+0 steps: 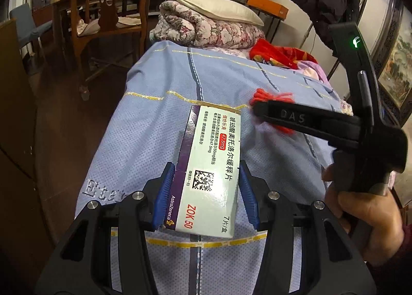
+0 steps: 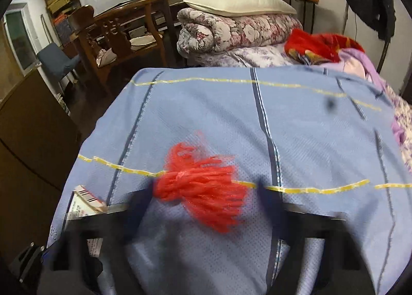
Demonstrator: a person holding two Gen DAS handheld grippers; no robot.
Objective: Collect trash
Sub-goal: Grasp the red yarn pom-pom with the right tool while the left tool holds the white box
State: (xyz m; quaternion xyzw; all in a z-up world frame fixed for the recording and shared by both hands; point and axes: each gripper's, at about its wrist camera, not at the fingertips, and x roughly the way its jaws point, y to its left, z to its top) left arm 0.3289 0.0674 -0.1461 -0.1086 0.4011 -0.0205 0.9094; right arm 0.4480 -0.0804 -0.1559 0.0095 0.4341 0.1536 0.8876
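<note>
On the blue checked bed sheet (image 1: 159, 120), my left gripper (image 1: 206, 192) has its jaws clamped on the near end of a medicine box (image 1: 213, 166), blue pads pressed to both long sides, the box pointing away from me toward the folded floral quilt (image 1: 206, 27) and pillow (image 1: 216, 7) at the head of the bed. From this view I cannot tell whether the box's far end is touching the sheet.

To its right, my right gripper (image 2: 206, 192) hangs low over a tuft of red yarn (image 2: 203, 189), jaws apart and straddling it, one finger at the knotted left end and the other past the loose strands on the right. That view is blurred, so I cannot tell whether the fingertips touch the fabric.

The step in hand looks like the yarn pickup. To do it well I would centre on the bound knot, where the strands are thickest, rather than the frayed ends, which could slip out. I would go down until the tips press lightly into the sheet, then close slowly so I gather yarn and not a fold of cloth. The left grip should stay firm and level, kept clear of the right finger just beside the box.
</note>
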